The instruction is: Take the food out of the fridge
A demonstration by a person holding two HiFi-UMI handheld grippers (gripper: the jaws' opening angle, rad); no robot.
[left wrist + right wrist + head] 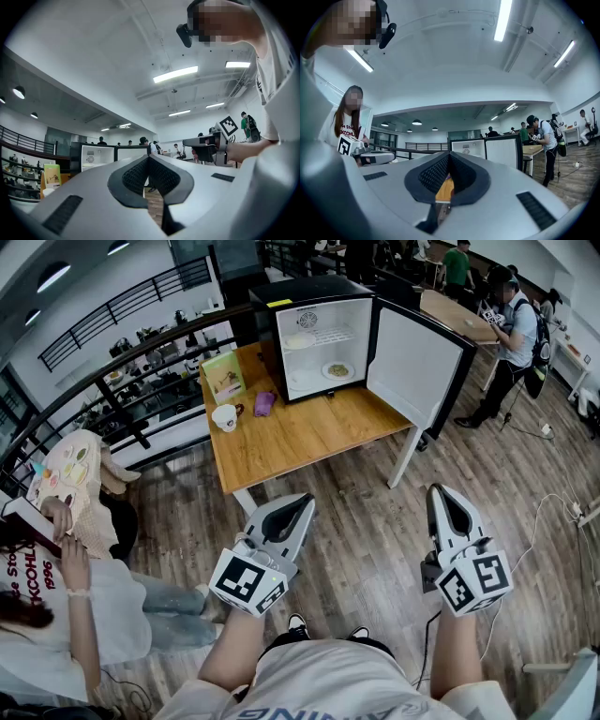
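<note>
An open-plan office with a plank floor [375, 549]: a wooden table [300, 442] stands ahead of the wearer, and on its far end sits a small black fridge [319, 287], its door [412, 362] swung wide to the right and the white inside lit. A seated person [56, 615] with a book is at the left edge. Another person [514, 334] stands beyond the table at the right.

The left gripper [306, 499] and the right gripper [439, 489] are held out side by side over bare floor, roughly level and aimed toward the table but well apart from it. Each gripper view shows its jaws drawn together at the tips with nothing between them. Both claws are closed and empty.

The food [337, 370] lies on a plate on the fridge's lower shelf, toward the right, untouched. A paler dish [298, 341] seems to sit on the shelf above, though what it holds is too small to tell. On the table left of the fridge are a green card [224, 377], a white mug [225, 416] and a small purple thing [265, 403].

The job looks to be at its very start. With the door already open, the approach is the step in hand. The next move likely calls for stepping up to the table, opening one claw and reaching level into the lower shelf to take the plate by its rim. The tabletop in front offers room to set it down.
</note>
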